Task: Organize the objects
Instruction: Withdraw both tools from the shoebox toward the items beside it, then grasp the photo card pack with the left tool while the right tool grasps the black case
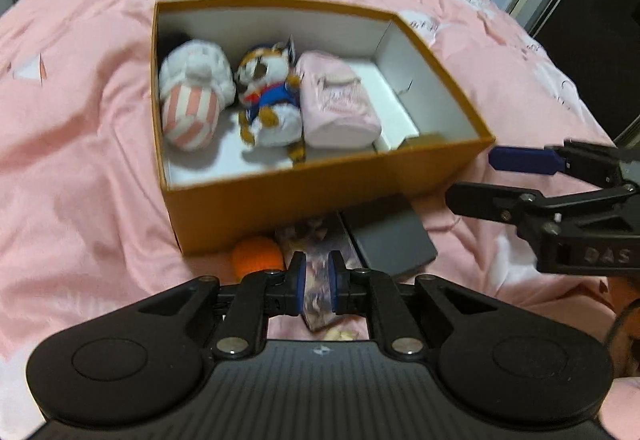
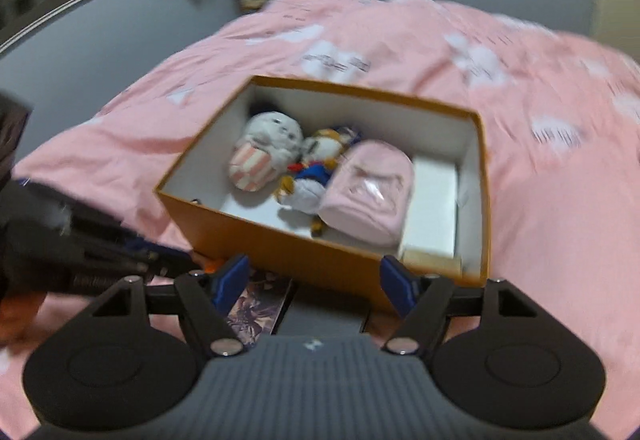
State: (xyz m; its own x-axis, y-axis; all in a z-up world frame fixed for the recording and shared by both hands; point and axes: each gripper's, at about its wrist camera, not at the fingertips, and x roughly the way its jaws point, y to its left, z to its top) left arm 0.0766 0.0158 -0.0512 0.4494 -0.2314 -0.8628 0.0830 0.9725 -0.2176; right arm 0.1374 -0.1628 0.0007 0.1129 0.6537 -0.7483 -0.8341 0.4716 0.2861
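Item in hand: a flat printed card, purple-patterned, pinched edge-on by the left gripper in front of the orange box, just outside its near wall. It appears thin, light and easily bent; judged best held near an edge with light pressure, since glossy faces may slip. Inside the box lie a striped plush, a fox-like plush and a pink pouch, side by side, all soft. A dark flat case and an orange ball rest against the box's near wall. The right gripper stands released, nothing between its pads, before the same wall.
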